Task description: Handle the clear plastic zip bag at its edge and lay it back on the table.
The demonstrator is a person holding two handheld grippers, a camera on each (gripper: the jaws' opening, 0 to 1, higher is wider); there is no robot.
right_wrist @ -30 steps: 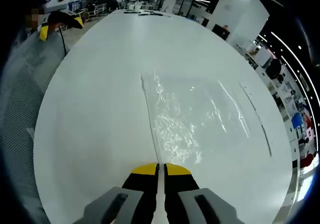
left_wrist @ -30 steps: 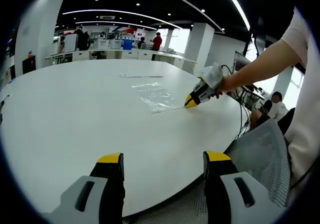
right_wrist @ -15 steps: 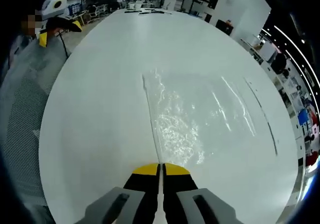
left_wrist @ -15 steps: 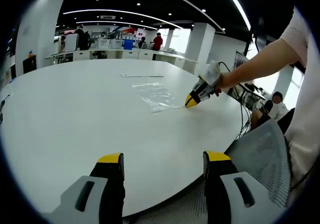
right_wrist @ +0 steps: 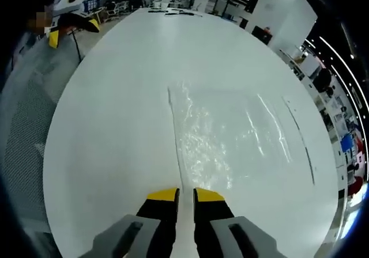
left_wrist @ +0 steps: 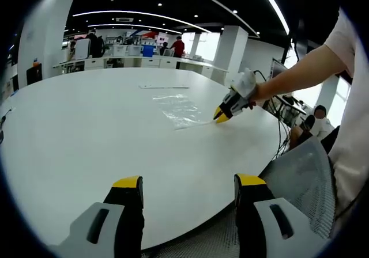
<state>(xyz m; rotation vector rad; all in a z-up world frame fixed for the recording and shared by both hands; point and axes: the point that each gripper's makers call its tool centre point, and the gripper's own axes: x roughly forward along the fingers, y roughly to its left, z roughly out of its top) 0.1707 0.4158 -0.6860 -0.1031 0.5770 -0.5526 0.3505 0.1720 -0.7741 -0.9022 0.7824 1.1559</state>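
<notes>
A: Bag (right_wrist: 228, 140) status? We see the clear zip bag flat on the white worktop (left_wrist: 86, 131), near its rounded edge.

B: Right hand-held gripper (right_wrist: 185, 196) has its jaws slightly parted at the bag's near edge, gripping nothing. Looks released.

A: Left hand-held gripper (left_wrist: 187, 183)?

B: Wide open, empty, low over the worktop edge, well apart from the bag.

A: So we judge the lay-down done; only pulling clear is left.

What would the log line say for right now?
right gripper: open at bag edge | zip bag: flat on table | left gripper: open, away
</notes>
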